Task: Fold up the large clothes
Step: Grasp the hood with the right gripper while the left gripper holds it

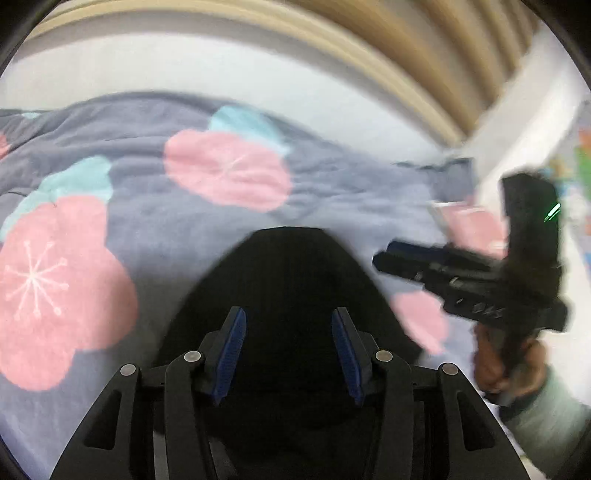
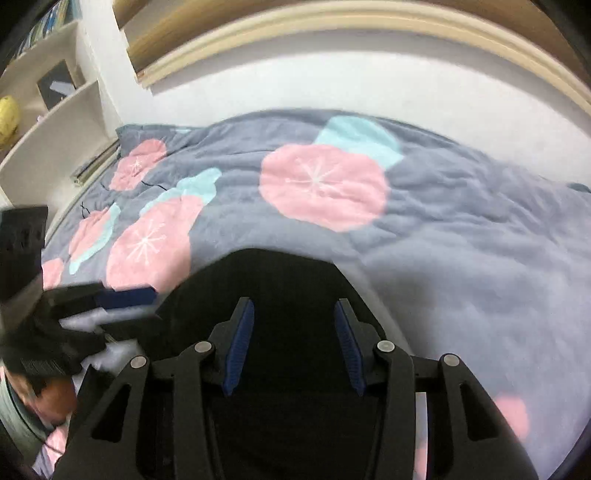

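A black garment (image 1: pixel 284 280) lies in a rounded heap on the flowered bed cover, right in front of both grippers. It also shows in the right wrist view (image 2: pixel 288 288). My left gripper (image 1: pixel 288 358) is open and empty, its blue pads (image 1: pixel 231 354) over the garment. My right gripper (image 2: pixel 293 350) is open and empty too, above the same garment. The right gripper shows blurred at the right of the left wrist view (image 1: pixel 384 258). The left gripper shows blurred at the left of the right wrist view (image 2: pixel 151 306).
The grey bed cover (image 2: pixel 461 240) with pink and teal flowers spreads over the bed. A white sheet (image 2: pixel 332 81) and a wooden bed frame (image 2: pixel 332 22) lie beyond it. White shelves (image 2: pixel 44 122) stand at the left of the right wrist view.
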A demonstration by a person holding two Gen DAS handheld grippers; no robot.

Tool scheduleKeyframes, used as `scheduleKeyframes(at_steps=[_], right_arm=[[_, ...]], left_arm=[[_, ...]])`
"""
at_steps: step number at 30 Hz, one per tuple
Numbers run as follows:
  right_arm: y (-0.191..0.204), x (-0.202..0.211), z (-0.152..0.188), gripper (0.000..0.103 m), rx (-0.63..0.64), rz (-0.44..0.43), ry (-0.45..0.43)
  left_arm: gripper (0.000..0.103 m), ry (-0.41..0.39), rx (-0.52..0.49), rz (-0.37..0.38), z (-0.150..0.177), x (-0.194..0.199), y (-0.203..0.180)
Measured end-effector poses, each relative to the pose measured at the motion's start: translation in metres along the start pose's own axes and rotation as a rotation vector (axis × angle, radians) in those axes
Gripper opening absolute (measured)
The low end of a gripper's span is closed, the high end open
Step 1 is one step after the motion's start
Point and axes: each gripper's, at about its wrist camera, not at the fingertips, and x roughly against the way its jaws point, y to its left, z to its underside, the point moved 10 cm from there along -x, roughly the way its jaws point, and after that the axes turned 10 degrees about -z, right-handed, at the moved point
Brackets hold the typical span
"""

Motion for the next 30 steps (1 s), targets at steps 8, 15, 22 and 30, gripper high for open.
scheduleKeyframes(at_steps=[8,15,22,30], right_arm=[[-0.025,-0.101,0.045,0.031,-0.111,-0.049,0.142],[-0.012,-0.024,0.04,0.031,-0.102,-0.063,0.083],[-0.016,0.028,0.105,0.031,-0.057,0.053,0.149],[-0.038,-0.007,0.154,0.03,-0.131,0.06,0.257]], left_arm=[[0.049,0.118,0.059,-0.084,0.042,-0.074,0.04],[0.049,0.065,0.005,-0.043,0.034,-0.031,0.023],[0.05,0.06,-0.027,0.043,0.049,0.002,0.009],[0.049,0.222,-0.03,-0.015,0.084,-0.048,0.019]])
